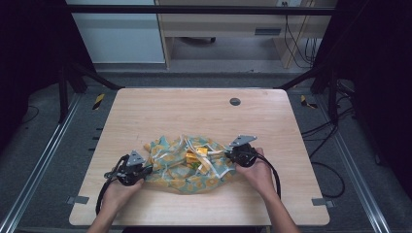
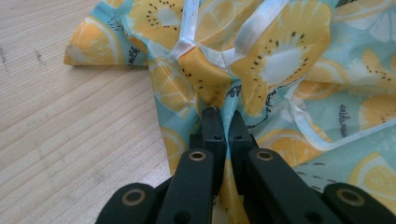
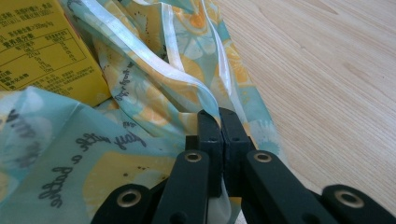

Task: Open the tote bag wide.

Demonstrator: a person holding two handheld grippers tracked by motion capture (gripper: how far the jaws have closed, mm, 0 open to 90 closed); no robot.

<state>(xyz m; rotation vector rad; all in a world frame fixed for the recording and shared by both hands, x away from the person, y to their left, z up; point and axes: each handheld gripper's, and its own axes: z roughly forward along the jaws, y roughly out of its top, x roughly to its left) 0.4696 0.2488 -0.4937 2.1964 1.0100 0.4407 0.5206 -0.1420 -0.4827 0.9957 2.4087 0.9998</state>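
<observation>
Where cloth (image 1: 187,167) bunches, yellow box (image 3: 42,51) sits half-hidden.

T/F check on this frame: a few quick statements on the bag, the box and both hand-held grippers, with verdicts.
1. The left hand-held gripper is shut on the bag. True.
2. The right hand-held gripper is open, clear of the bag. False: its jaws are shut on a fold of the bag.
3. A yellow box lies in the crumpled bag. True.
4. The bag is plain white. False: it is teal with an orange and yellow fruit-slice print and white trim.
5. The bag hangs over the table edge. False: it lies wholly on the tabletop, near the person's side.
</observation>
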